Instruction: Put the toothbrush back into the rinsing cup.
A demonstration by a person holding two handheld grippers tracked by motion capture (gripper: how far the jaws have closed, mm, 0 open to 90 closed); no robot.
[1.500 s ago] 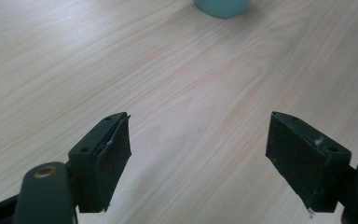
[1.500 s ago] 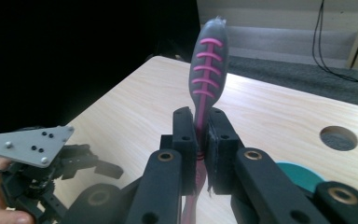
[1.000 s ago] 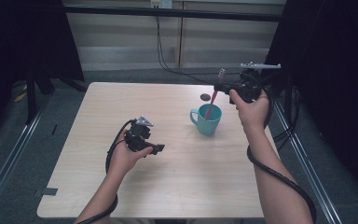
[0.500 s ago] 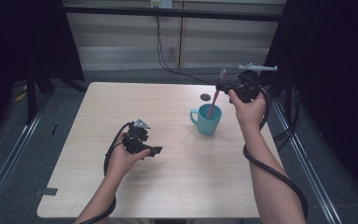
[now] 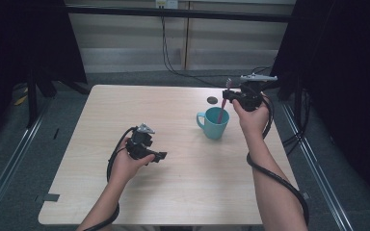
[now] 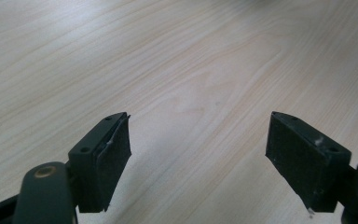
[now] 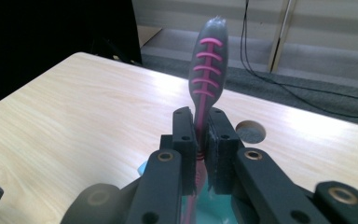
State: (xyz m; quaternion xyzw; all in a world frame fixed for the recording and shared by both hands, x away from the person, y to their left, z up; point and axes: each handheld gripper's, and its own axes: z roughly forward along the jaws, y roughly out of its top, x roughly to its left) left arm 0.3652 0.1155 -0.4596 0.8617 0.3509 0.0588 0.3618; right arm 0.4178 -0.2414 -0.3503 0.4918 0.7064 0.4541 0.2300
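Observation:
A teal mug (image 5: 215,122) stands on the right half of the wooden table (image 5: 125,110). My right gripper (image 5: 231,94) hovers just above and behind it, shut on a pink and grey toothbrush (image 5: 223,109) whose lower end dips into the mug. In the right gripper view the jaws (image 7: 199,135) pinch the pink stem. The toothbrush's grey end with pink ribs (image 7: 208,60) rises past them, and the mug's teal rim (image 7: 143,168) shows below. My left gripper (image 5: 161,155) rests low over the table's middle left, open, with bare wood between its pads (image 6: 198,154).
A round cable hole (image 5: 212,100) lies in the tabletop just behind the mug. Black curtains flank both sides, and cables run along the floor behind the table. Metal rails run along the floor to the left and right.
My right hand has come down with the toothbrush, so its lower end sits deeper in the mug. The left hand has stayed put.

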